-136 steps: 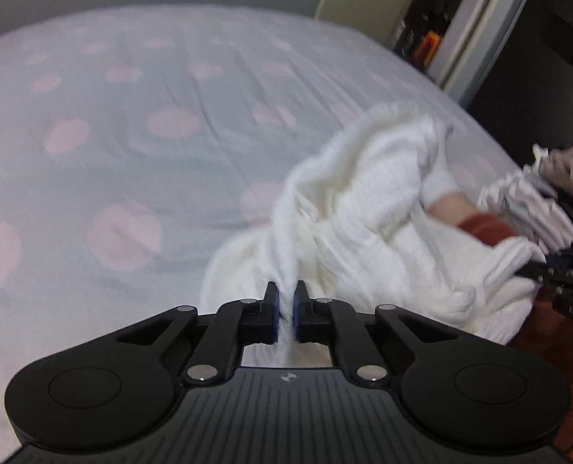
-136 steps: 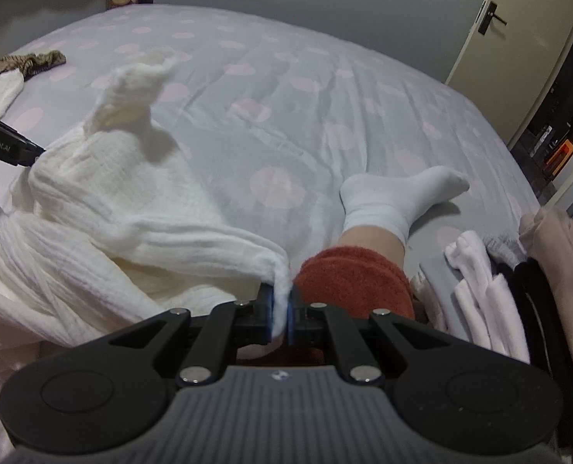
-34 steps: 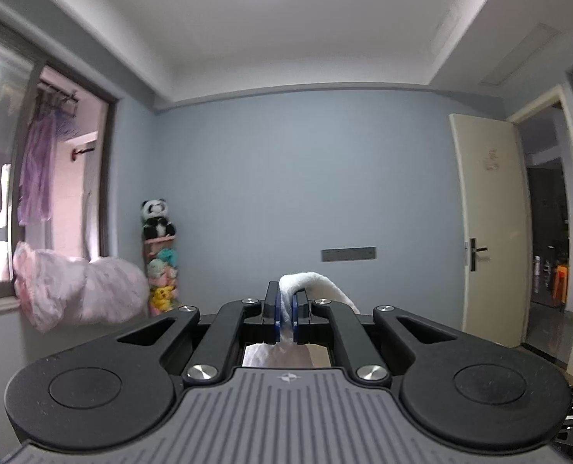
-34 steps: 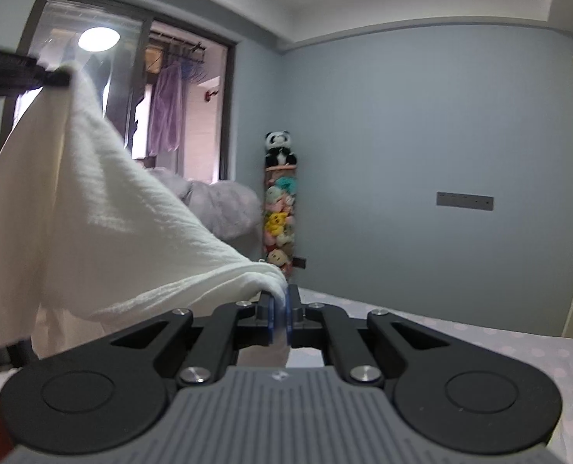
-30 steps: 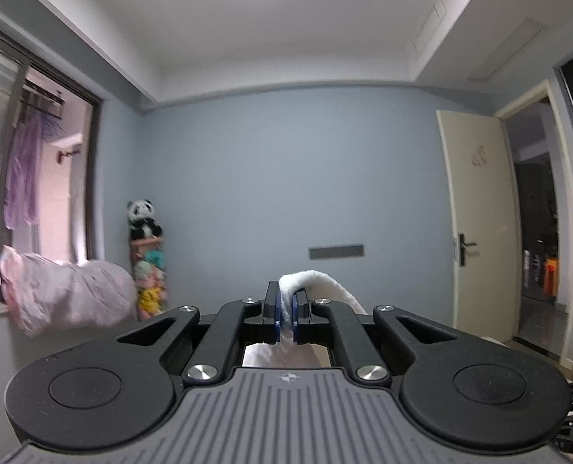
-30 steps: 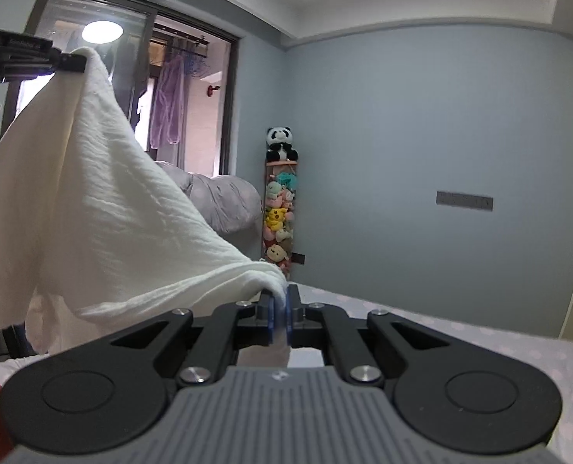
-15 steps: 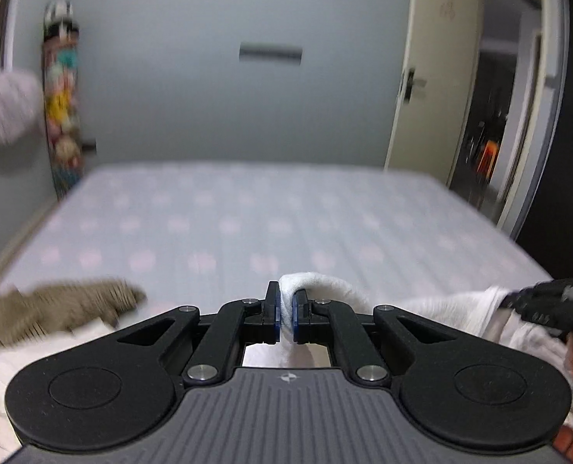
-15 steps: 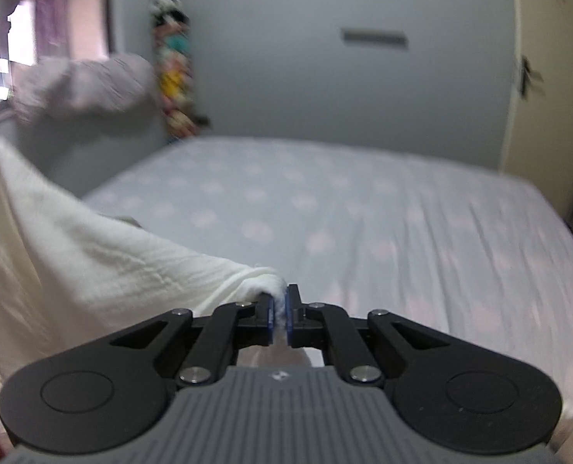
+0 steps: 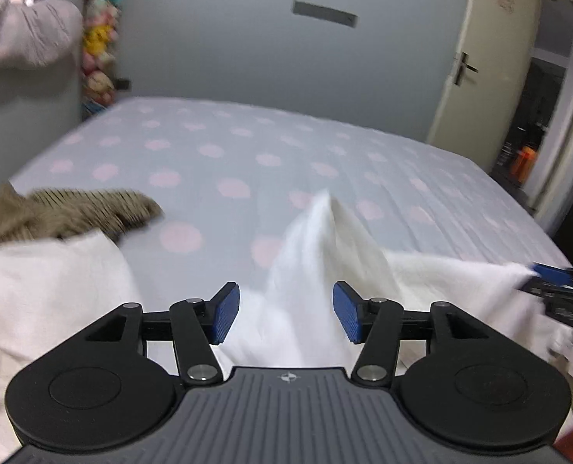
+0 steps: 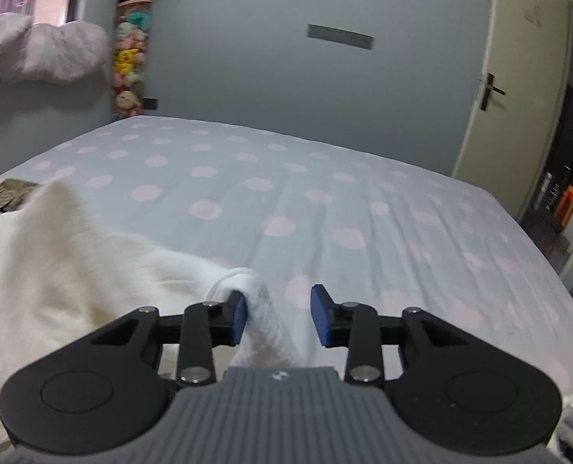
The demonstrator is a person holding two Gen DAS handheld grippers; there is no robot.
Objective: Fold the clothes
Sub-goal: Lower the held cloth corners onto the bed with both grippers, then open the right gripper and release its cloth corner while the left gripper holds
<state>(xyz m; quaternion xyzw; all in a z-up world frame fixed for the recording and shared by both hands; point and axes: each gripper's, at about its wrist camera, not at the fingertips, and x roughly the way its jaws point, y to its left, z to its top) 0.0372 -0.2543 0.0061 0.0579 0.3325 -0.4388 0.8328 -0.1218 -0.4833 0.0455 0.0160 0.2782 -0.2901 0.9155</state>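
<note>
Fingers on my left gripper (image 9: 285, 316) and right gripper (image 10: 278, 314) have just spread, freeing the white garment (image 9: 317, 270) onto the spotted bed (image 10: 325, 201), where I fear its peaked corners land bunched.

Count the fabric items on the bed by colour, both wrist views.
White garment: 1 being handled, plus 1 white cloth at left
Brown knit: 1
Total: 3 on the bed; whether the two white pieces are separate items is unclear.
</note>
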